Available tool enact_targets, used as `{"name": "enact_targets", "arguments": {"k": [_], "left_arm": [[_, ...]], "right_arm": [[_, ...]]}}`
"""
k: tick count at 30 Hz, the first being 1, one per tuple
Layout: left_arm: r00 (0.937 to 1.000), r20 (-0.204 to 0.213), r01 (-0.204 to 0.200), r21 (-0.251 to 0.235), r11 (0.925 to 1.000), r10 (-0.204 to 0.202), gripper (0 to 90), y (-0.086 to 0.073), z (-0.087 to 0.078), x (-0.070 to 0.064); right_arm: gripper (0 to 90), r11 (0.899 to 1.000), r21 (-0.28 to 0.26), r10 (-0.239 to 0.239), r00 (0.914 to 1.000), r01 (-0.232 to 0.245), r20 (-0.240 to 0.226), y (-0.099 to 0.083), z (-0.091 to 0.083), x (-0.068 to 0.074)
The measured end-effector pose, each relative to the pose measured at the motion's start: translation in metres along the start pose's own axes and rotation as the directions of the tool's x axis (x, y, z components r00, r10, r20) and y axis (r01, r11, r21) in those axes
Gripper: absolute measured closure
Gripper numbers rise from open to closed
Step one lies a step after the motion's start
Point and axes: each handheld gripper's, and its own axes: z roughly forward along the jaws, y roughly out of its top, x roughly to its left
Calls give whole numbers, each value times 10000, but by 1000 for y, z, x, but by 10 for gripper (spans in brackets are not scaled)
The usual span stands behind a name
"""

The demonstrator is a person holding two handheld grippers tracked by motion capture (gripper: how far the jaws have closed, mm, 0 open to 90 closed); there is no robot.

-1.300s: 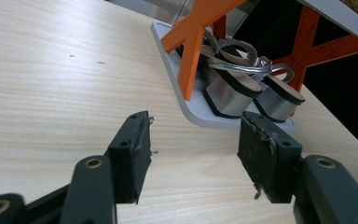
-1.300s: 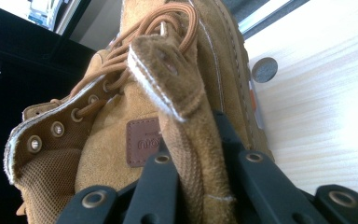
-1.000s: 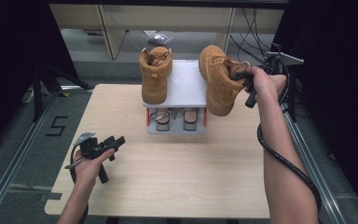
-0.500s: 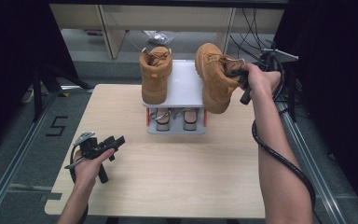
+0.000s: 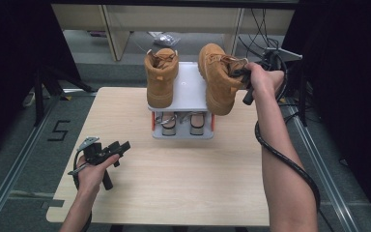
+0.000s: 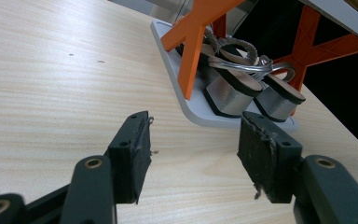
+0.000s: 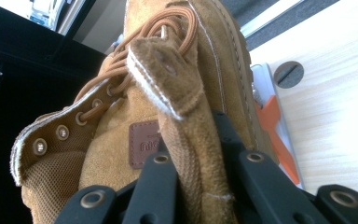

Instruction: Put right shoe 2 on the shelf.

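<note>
Two tan suede boots are at a small white shoe rack with orange supports at the table's far edge. One boot stands on the rack's top shelf at the left. My right gripper is shut on the collar of the other boot, which hangs tilted over the rack's right end. In the right gripper view the jaws pinch the boot's collar wall, the tongue above them. My left gripper is open over bare tabletop at the near left, aimed at the rack.
A pair of silver sandals lies on the rack's lower shelf. The light wooden table has bare surface in front of the rack. Black cables trail along my right forearm. Dark floor and frames surround the table.
My right gripper has carried the held boot leftward and slightly down, bringing it over the rack's right end. The left gripper has stayed where it was.
</note>
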Motion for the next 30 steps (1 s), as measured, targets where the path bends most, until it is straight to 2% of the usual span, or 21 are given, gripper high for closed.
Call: {"name": "enact_targets", "arguments": {"k": [1, 2, 3, 4, 5, 6, 7, 8, 10, 11, 13, 15, 16, 20, 24, 25, 28, 30], "left_arm": [[10000, 18, -17, 11, 10000, 17, 431, 0, 0, 0], [10000, -21, 1, 38, 10000, 0, 431, 0, 0, 0], [10000, -10, 3, 37, 10000, -3, 431, 0, 0, 0], [10000, 26, -11, 26, 10000, 11, 431, 0, 0, 0], [10000, 21, -10, 15, 10000, 10, 431, 0, 0, 1], [10000, -7, 23, 0, 10000, -23, 431, 0, 0, 1], [10000, -20, 33, 13, 10000, -33, 431, 0, 0, 1], [10000, -27, 32, 10, 10000, -32, 431, 0, -1, 1], [10000, -40, 47, 28, 10000, -47, 431, 0, -1, 2], [10000, -14, 28, 32, 10000, -28, 431, 0, 0, 2], [10000, 3, 33, 21, 10000, -33, 431, 0, 0, 2], [10000, -2, 43, -1, 10000, -43, 430, 0, -1, 3], [10000, -37, 69, 2, 10000, -69, 430, 0, -1, 3], [9999, -54, 103, 18, 9999, -103, 430, 0, -1, 4], [9999, -43, 101, 38, 9999, -100, 430, -1, 0, 4], [10000, -15, 75, 37, 10000, -75, 430, -1, 0, 4], [10000, -42, 64, -9, 10000, -64, 430, 0, -1, 5], [9999, -76, 114, -19, 9999, -114, 430, 0, -2, 5]], "right_arm": [[826, 10000, 79, 14, 9997, -16, 229, 0, 1, 3], [826, 10000, 14, 47, 10000, -47, 19, -1, 2, 4], [826, 10000, 83, 31, 9997, -33, 240, 0, 3, 6], [826, 10000, -34, -57, 10000, 57, 54, -1, 5, 6], [826, 9999, -32, 119, 9999, -119, 1, -1, 6, 8], [826, 9999, 129, 68, 9998, -70, 167, 0, 6, 10], [825, 9999, 50, 152, 9999, -152, -39, 0, 8, 11], [825, 9999, -45, -159, 9998, 159, 97, 0, 10, 10], [824, 10000, -27, 45, 10000, -45, -61, -1, 12, 13], [823, 9999, 128, 50, 9999, -52, 143, -1, 12, 15], [823, 10000, 84, 41, 10000, -40, -62, -1, 17, 15], [822, 9998, 125, 149, 9999, -149, 33, -1, 18, 16], [821, 9997, 122, 196, 9998, -195, -87, -1, 19, 18], [820, 9999, 105, -106, 9999, 106, -76, 0, 21, 19], [820, 10000, 85, 16, 10000, -16, -25, 0, 24, 23], [820, 9998, 35, 180, 9995, -179, -241, -1, 25, 24], [817, 10000, 91, -36, 10000, 36, -20, -1, 28, 24], [811, 9998, 109, 195, 9998, -194, -90, -2, 30, 26]]}}
